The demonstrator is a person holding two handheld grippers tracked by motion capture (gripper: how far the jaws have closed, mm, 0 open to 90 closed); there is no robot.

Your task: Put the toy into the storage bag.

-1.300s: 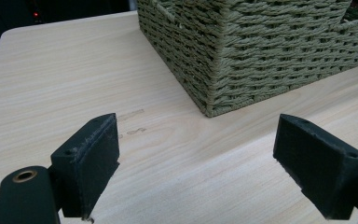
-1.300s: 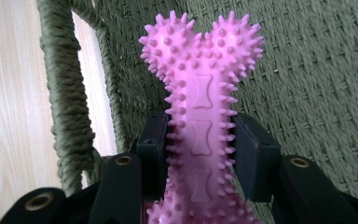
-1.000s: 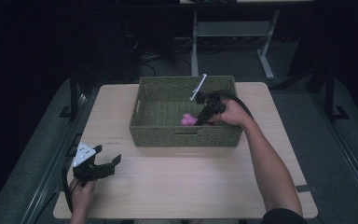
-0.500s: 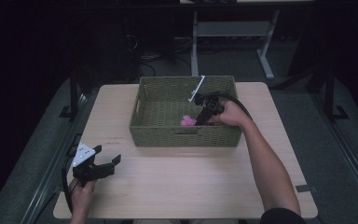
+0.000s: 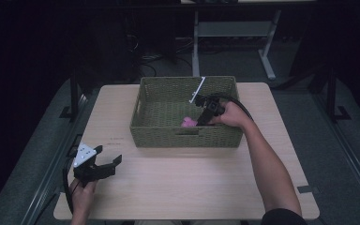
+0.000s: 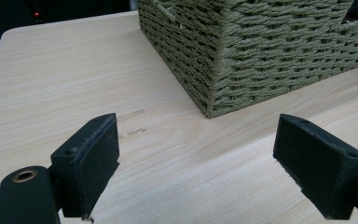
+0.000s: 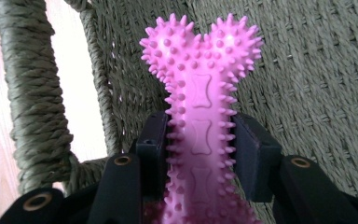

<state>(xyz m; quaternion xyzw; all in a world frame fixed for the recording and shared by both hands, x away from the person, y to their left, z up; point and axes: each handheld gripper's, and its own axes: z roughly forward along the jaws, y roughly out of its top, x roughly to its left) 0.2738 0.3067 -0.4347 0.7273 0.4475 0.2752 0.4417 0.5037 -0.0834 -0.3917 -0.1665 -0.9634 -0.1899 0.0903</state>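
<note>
High view, left to right: left tool (image 5: 104,165) rests near the worktop's (image 5: 178,183) front-left corner, jaws spread, nothing between them. Right tool (image 5: 199,122) reaches into the green woven basket (image 5: 150,125) mid-worktop toward the far edge, pinching a pink spiked bone toy (image 7: 200,121).

Black left gripper (image 5: 107,166) with grey three-cornered plate and trailing black cable. Black right gripper (image 7: 200,140), square pads, brass-ringed screw holes. Bare forearms; dark short sleeve at right upper arm.
</note>
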